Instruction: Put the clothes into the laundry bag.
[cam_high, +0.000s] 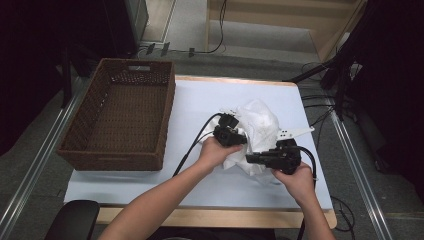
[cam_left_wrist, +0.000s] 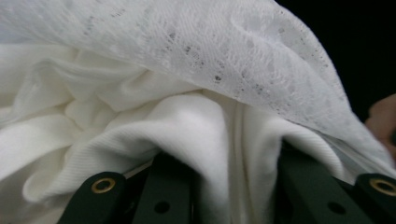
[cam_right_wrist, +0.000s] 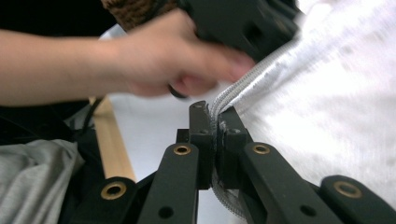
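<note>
Both hands work on a crumpled white garment of soft knit with a lace-like panel (cam_high: 260, 125), bunched on the right half of the pale blue worktop (cam_high: 150, 185), nearer its right edge than its left. A rectangular brown wicker basket (cam_high: 120, 120) stands empty at the worktop's left edge, well apart from the cloth.

Right gripper (cam_high: 255, 158): in the right gripper view its jaws (cam_right_wrist: 215, 126) are pressed together on a ribbed white hem of the garment (cam_right_wrist: 247, 86); the ribbing runs between them and out below. Firm pinch, as far as I can judge.

Left gripper (cam_high: 235, 137): pushed into the near left side of the pile. In the left gripper view the jaws stand apart, with a thick fold of white knit (cam_left_wrist: 196, 126) bulging down between them. Whether any of it is pinched cannot be told; the tips are buried in cloth.

Step in hand, by my reading: securing two hold points on the garment, either to spread it out or to lift it toward the basket. Right hold made; left hold not yet confirmed.

Next move calls for: closing the left jaws on a single layer or edge, not the whole bulge, then drawing the grippers apart evenly. Risk: the lace panel (cam_left_wrist: 224, 51) looks delicate and could snag.
</note>
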